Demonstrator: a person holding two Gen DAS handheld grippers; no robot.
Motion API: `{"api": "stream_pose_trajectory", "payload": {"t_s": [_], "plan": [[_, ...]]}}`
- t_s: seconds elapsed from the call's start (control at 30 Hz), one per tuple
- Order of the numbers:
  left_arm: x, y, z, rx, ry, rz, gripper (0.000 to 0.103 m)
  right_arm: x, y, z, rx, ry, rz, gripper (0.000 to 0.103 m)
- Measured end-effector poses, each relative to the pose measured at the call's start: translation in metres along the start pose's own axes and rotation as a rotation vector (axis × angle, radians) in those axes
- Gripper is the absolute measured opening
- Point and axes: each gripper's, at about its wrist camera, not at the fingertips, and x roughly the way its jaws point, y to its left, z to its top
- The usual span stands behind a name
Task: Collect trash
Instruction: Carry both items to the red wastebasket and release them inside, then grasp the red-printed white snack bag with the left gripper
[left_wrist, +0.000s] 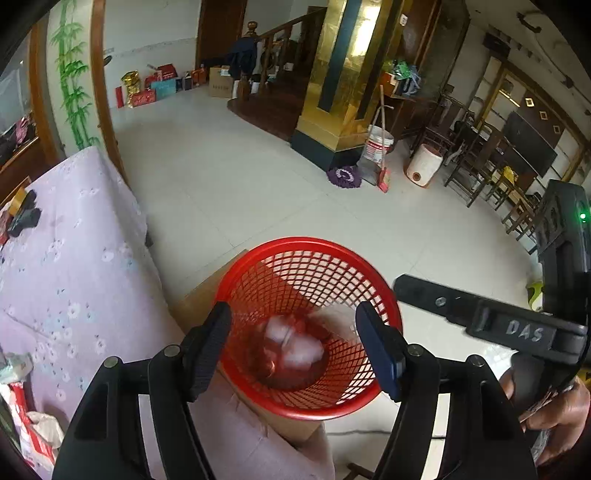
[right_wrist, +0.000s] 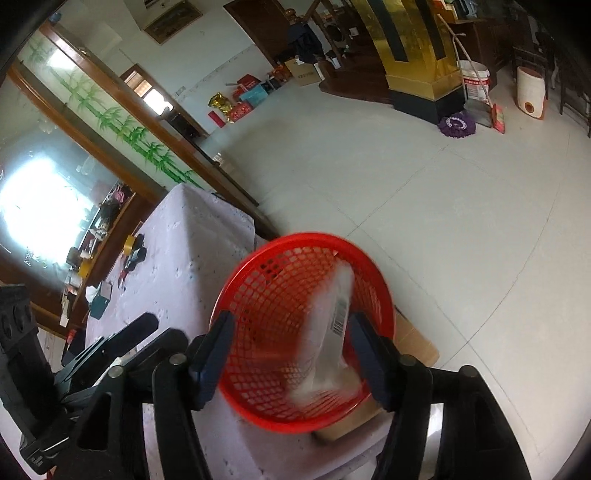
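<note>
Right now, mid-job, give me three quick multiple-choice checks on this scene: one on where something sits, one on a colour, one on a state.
1. Where is the basket?
A. Beside the cloth-covered table, on a cardboard box
B. On the staircase
C. Inside the white bucket

2. What colour is the basket?
A. Blue
B. Red
C. Green

3. How do the left gripper's jaws stand?
A. Clamped on the basket rim
B. Shut on a tape roll
C. Apart, nothing between the pads

Answers: 1 A, the mesh basket stands on the brown box at the table's edge. 2 B, its rim and mesh are red in both views. 3 C, the pads stand apart above the basket, with white crumpled trash seen down inside it.
</note>
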Motion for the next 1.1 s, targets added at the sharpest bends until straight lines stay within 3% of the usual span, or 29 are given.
{"api": "stream_pose_trajectory", "payload": {"t_s": [0.23,0.53,0.67,0.9,1.03,1.1], "plan": [[-0.034,0.025,-0.025,-0.028,-0.032,0.081,0.068,-0.011,0.024,-0.013,-0.062,0.003,0.024,0.069],[-0.077,0.079,-0.067,-0.094,-0.037,0.144,0.068,-0.001,0.083,-0.053,-0.161,0.077,0.085,0.069],[-0.093,0.109,-0.092,-0.127,-0.021,0.172,0.068,-0.002,0.109,-0.070,-0.198,0.079,0.100,0.069],[-0.122,0.180,-0.144,-0.128,0.010,0.308,0.068,-0.008,0.153,-0.105,-0.267,0.098,0.119,0.069],[-0.124,0.219,-0.163,-0.112,0.040,0.382,0.068,-0.010,0.171,-0.124,-0.297,0.128,0.140,0.069],[-0.119,0.236,-0.172,-0.098,0.072,0.381,0.068,-0.011,0.183,-0.133,-0.328,0.134,0.132,0.069]]}}
